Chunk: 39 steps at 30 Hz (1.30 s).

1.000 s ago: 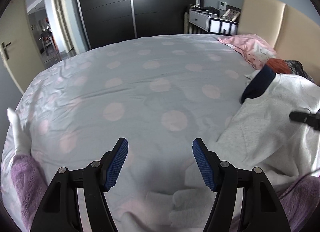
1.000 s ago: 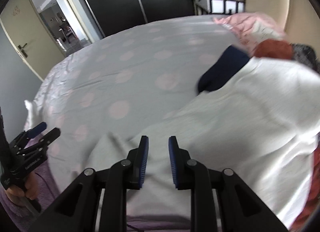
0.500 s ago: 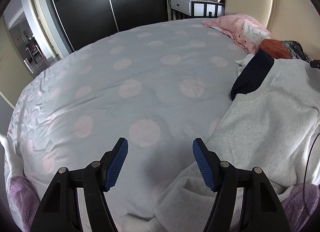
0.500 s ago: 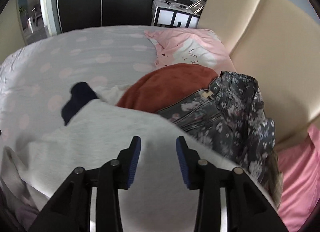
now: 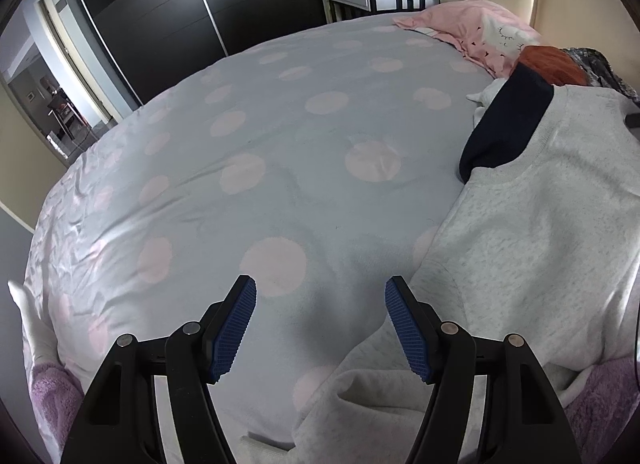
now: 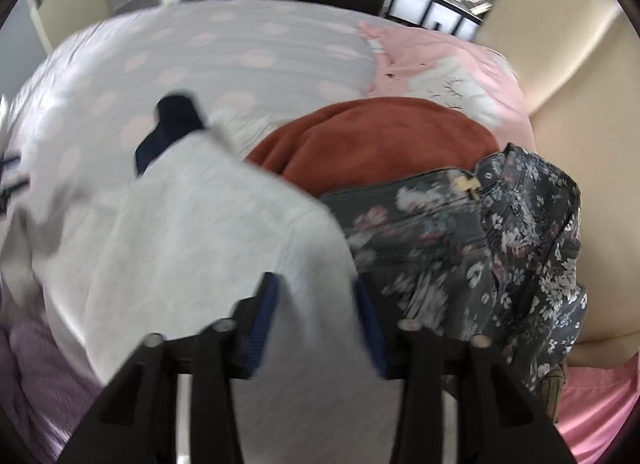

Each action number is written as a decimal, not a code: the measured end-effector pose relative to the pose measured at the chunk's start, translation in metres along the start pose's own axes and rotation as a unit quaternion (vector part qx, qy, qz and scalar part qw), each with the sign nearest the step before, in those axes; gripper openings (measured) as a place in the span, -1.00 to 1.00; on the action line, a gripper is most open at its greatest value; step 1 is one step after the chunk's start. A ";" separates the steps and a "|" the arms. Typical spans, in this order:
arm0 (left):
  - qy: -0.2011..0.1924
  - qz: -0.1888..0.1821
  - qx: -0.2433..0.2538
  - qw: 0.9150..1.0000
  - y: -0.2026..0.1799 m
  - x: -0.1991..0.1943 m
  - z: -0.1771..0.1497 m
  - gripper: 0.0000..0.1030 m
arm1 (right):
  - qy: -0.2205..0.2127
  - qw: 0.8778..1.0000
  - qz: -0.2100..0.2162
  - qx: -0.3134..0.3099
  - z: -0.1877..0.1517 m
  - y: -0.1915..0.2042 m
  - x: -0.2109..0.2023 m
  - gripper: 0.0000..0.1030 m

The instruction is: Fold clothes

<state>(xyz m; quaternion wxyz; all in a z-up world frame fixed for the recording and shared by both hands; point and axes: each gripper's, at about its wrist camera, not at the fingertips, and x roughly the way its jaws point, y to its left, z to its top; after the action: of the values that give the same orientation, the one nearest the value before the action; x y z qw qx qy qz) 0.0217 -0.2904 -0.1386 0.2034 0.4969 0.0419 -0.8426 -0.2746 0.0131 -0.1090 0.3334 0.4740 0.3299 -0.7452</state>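
Observation:
A light grey sweatshirt (image 5: 532, 232) lies spread on the right side of the bed, its neckline toward the far side, one sleeve bunched at the near edge. It also shows in the right wrist view (image 6: 192, 232). My left gripper (image 5: 320, 324) is open and empty, low over the bedspread just left of the sweatshirt. My right gripper (image 6: 316, 316) is open over the sweatshirt's right edge; its fingers straddle the cloth without gripping it. This view is blurred.
A dark navy garment (image 5: 504, 131), a rust-red garment (image 6: 372, 139) and floral grey trousers (image 6: 480, 232) lie beyond and right of the sweatshirt. A pink pillow (image 5: 472, 31) sits by the beige headboard (image 6: 560, 75). The dotted grey bedspread (image 5: 260, 151) stretches left. Dark wardrobe behind.
My right gripper has opened wider and swung right from the sweatshirt's middle to its right edge by the trousers. My left gripper has shifted right, staying open.

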 end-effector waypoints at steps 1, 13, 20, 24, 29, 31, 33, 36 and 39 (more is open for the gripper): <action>-0.003 -0.001 -0.001 1.000 0.000 -0.004 -0.001 0.33 | 0.002 1.000 -0.012 -0.006 -0.003 0.006 -0.002 -0.65; -0.030 -0.030 -0.020 0.999 0.026 -0.070 -0.036 0.33 | -0.017 1.000 -0.007 -0.018 -0.003 0.132 -0.075 -0.93; -0.013 -0.060 -0.059 0.996 0.061 -0.094 -0.070 0.33 | -0.025 0.992 0.124 0.013 0.007 0.243 -0.083 -0.94; -0.018 -0.067 -0.083 0.994 0.084 -0.107 -0.085 0.33 | -0.048 0.974 0.218 0.031 0.007 0.309 -0.086 -0.94; 0.001 -0.088 -0.125 0.988 0.116 -0.109 -0.110 0.33 | -0.038 0.938 0.339 0.058 -0.008 0.390 -0.071 -0.94; 0.011 -0.094 -0.135 0.986 0.122 -0.105 -0.121 0.33 | -0.024 0.938 0.344 0.043 -0.020 0.427 -0.062 -0.93; 0.024 -0.105 -0.137 0.985 0.123 -0.098 -0.131 0.33 | -0.009 0.939 0.341 0.042 -0.035 0.456 -0.049 -0.93; 0.050 -0.142 -0.144 0.978 0.119 -0.081 -0.142 0.33 | 0.005 0.935 0.347 0.072 -0.057 0.468 -0.026 -0.93; 0.069 -0.171 -0.144 0.972 0.107 -0.067 -0.147 0.33 | 0.009 0.937 0.332 0.110 -0.078 0.466 -0.011 -0.92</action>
<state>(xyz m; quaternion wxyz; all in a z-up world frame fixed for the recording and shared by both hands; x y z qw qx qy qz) 0.2117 -0.3284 -0.1415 0.1228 0.5045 0.2607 -0.8139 0.1445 -0.1834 -0.2068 0.5051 0.5969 0.0726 -0.6191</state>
